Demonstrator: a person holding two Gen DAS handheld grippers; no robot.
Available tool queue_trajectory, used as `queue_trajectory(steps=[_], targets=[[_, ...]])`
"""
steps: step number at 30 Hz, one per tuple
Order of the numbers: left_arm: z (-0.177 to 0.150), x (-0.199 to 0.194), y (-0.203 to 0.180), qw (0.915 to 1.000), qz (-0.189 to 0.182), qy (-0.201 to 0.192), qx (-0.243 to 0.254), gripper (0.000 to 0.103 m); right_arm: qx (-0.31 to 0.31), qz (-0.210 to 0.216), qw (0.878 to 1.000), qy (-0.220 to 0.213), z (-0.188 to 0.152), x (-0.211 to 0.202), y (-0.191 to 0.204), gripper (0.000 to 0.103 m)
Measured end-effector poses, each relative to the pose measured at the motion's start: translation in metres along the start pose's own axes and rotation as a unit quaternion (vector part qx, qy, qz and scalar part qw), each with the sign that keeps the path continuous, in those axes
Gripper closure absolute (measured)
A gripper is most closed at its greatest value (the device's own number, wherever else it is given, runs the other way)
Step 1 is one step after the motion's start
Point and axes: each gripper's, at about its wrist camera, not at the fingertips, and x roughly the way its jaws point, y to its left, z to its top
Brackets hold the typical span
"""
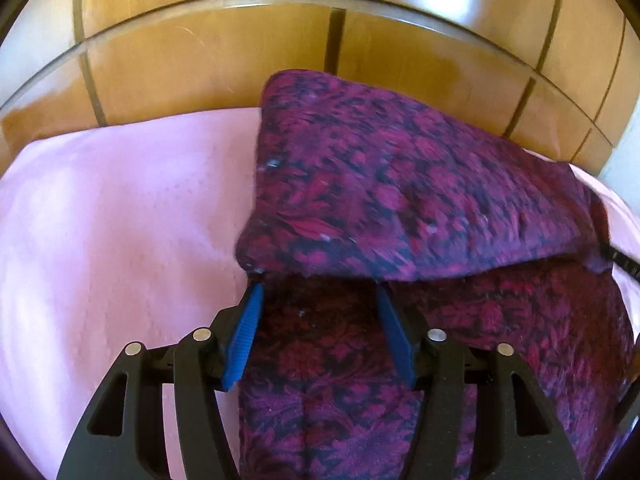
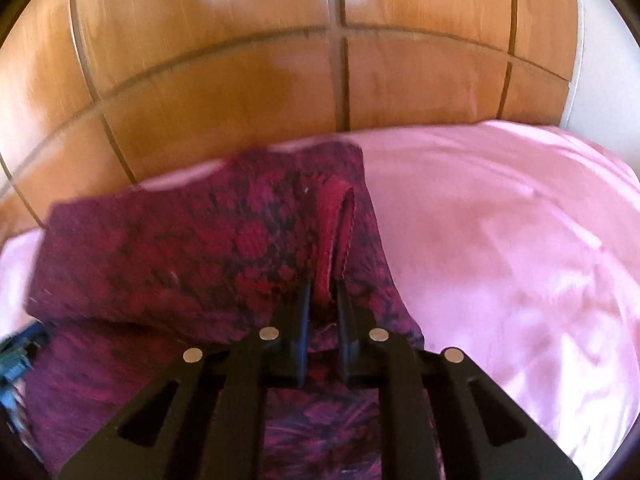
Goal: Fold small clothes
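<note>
A dark purple and red patterned garment [image 1: 400, 200] lies on a pink bedsheet [image 1: 120, 220], its far half folded back over the near half. My left gripper [image 1: 318, 290] is open, its blue fingers [image 1: 246, 332] spread just below the folded edge, holding nothing. In the right wrist view the same garment [image 2: 160, 264] fills the left and middle. My right gripper [image 2: 324, 292] is shut on a red fold of the garment [image 2: 334, 236] and holds it raised.
A glossy wooden wardrobe [image 1: 240, 60] with panelled doors stands close behind the bed; it also shows in the right wrist view [image 2: 240, 80]. The pink bedsheet [image 2: 500, 260] stretches to the right. A pale wall [image 2: 600, 60] is at far right.
</note>
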Motion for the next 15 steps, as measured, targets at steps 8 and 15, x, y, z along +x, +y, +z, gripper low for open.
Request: queue_trajectory(steps=[8,15], targets=[[-0.012,-0.026,0.005,0.9994,0.011,-0.021,-0.024,0.045,0.029,0.005,0.999,-0.013,0.000,-0.005,-0.009,0.069],[-0.037,-0.058,0.000,0.9989,0.017,-0.044,0.003,0.045,0.049,0.015,0.999,-0.006,-0.017,-0.029,-0.017,0.035]])
